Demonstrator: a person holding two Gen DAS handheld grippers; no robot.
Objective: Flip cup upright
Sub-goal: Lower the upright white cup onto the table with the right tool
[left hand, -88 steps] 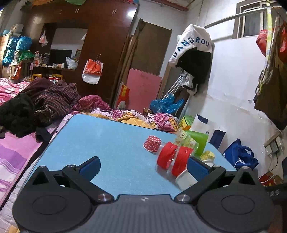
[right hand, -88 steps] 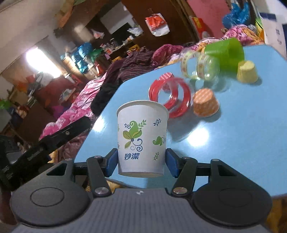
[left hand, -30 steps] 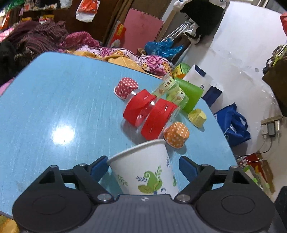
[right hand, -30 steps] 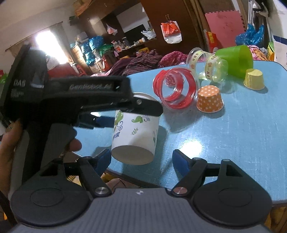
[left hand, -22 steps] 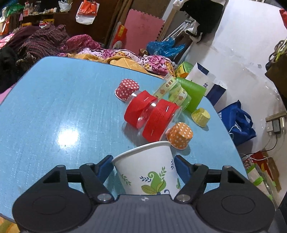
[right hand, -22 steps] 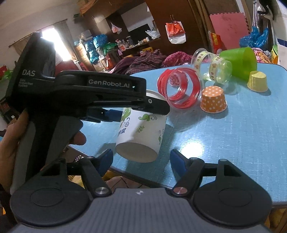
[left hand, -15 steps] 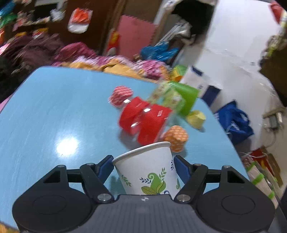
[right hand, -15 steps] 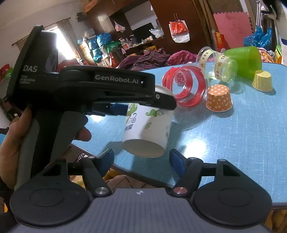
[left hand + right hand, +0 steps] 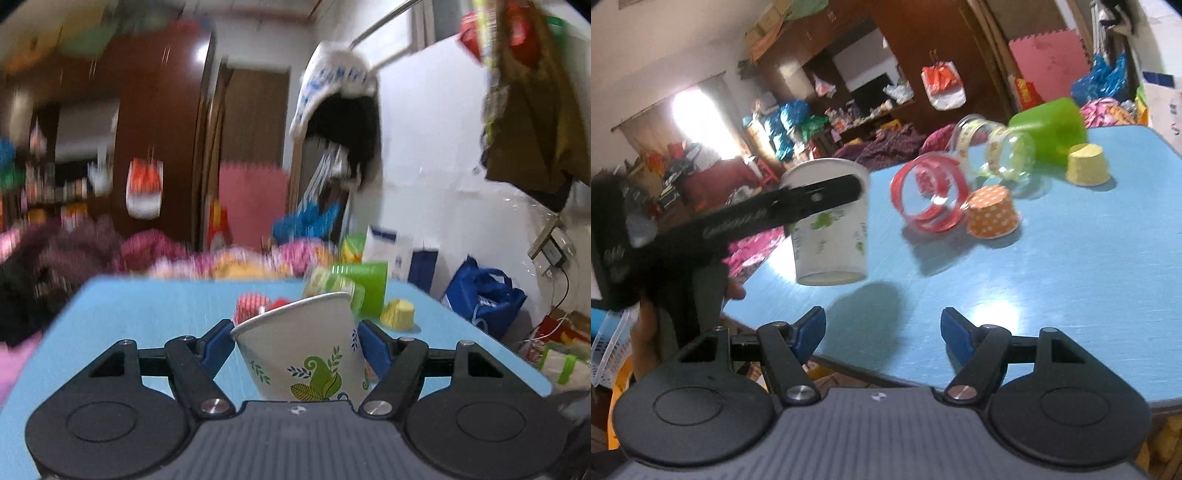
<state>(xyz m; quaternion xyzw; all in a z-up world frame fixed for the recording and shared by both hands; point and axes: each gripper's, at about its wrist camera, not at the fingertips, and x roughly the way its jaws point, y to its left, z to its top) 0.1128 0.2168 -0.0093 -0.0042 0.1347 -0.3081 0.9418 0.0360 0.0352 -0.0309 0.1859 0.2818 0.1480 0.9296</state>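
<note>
Two grippers showed, and only one held anything. The left gripper (image 9: 295,343) was closed on the paper cup (image 9: 303,347), its blue pads pressed to either side of the wall. From the right wrist view the cup (image 9: 831,225) hung above the near-left corner of the blue table (image 9: 1052,266), mouth up and base down, clear of the surface with its shadow below it. The right gripper (image 9: 882,330) stood wide apart with nothing between its pads, low over the table's near edge.

The cup was white with a green leaf print; its lettering was too blurred to read. The left gripper's arm (image 9: 738,218) carried pale writing, but the smear made it illegible. A white garment (image 9: 332,81) hanging on the wall bore blue letters, also unreadable.

Farther back on the table lay a red-banded clear cup (image 9: 929,192) on its side, touching an orange dotted cup (image 9: 991,216) set mouth down. Behind them lay a clear printed cup (image 9: 997,153), a green cup (image 9: 1052,125) and a yellow cup (image 9: 1086,168).
</note>
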